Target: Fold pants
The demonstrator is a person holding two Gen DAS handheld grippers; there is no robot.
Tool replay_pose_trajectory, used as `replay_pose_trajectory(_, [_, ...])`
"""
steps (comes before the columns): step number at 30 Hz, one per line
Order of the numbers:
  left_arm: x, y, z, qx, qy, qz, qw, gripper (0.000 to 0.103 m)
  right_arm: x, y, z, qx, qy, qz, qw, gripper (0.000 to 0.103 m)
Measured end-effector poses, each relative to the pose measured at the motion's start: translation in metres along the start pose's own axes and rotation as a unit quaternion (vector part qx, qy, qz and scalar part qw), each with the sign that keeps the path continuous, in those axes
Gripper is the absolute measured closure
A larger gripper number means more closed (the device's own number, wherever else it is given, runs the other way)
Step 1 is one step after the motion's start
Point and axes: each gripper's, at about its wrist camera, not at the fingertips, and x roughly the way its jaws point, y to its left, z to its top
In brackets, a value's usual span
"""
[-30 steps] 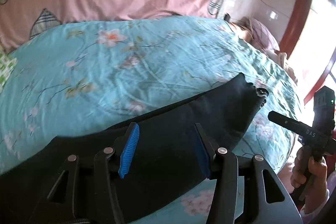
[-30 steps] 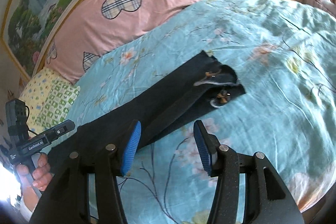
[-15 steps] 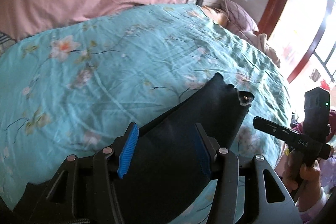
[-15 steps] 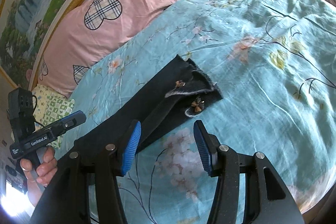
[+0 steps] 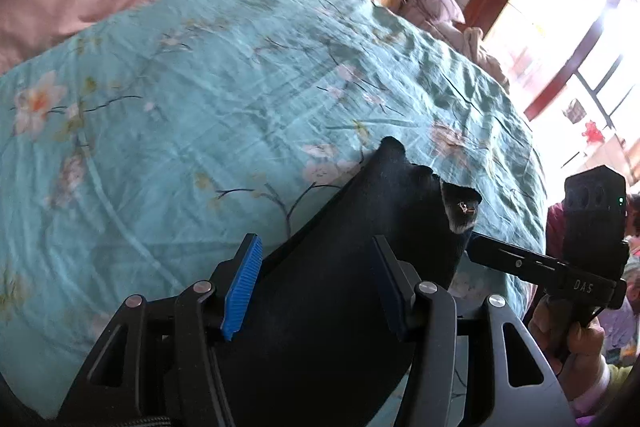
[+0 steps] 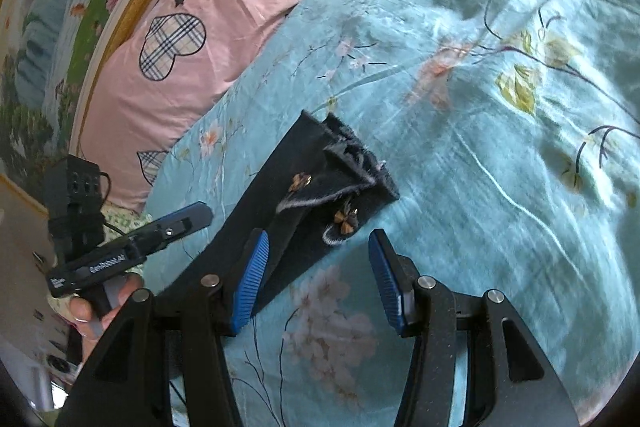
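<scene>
Left wrist view: the long black fabric pants point(image 5: 360, 267) lie stretched across the turquoise flower-printed bed cover point(image 5: 180, 127), their frayed cuff end with a small metal ornament farthest from the camera. The left gripper point(image 5: 316, 287) hovers over the dark cloth with its blue-padded fingers point(image 5: 244, 287) spread and nothing between them. Compared with a second ago, the cuff end looms larger and nearer, and the right gripper point(image 5: 480, 253) now reaches right up to the cuff, where before it hung well apart.

Right wrist view: the pants run diagonally from the cuffs, near the middle of the bed cover, down toward the left gripper point(image 6: 196, 215) beside the pink heart-patterned pillow point(image 6: 224, 7). The right gripper point(image 6: 316, 275) is released, its left finger over the leg just short of the cuffs; it has closed in on them since half a second ago. Both tools seem to be converging to pinch the cloth for a first fold, which has not yet begun.
</scene>
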Motion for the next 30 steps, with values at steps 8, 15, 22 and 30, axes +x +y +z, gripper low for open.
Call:
replay_pose_trajectory(8, [0.043, -0.011, 0.022, 0.028, 0.041, -0.011, 0.9987, 0.047, 0.007, -0.008, 0.008, 0.023, -0.004, 0.024, 0.999, 0.051])
replay_pose_trajectory(15, [0.074, -0.019, 0.04, 0.038, 0.068, -0.045, 0.9959, 0.049, 0.014, -0.021, 0.008, 0.037, -0.011, 0.035, 0.999, 0.088])
replay_pose_trajectory(22, [0.093, -0.043, 0.058, 0.066, 0.095, -0.104, 0.9879, 0.088, 0.002, -0.026, 0.008, 0.046, -0.035, 0.05, 0.997, 0.09])
replay_pose_trajectory(30, [0.057, -0.043, 0.057, 0.062, 0.042, -0.109, 0.9913, 0.093, -0.002, -0.021, 0.009, 0.041, -0.036, 0.077, 0.996, 0.09])
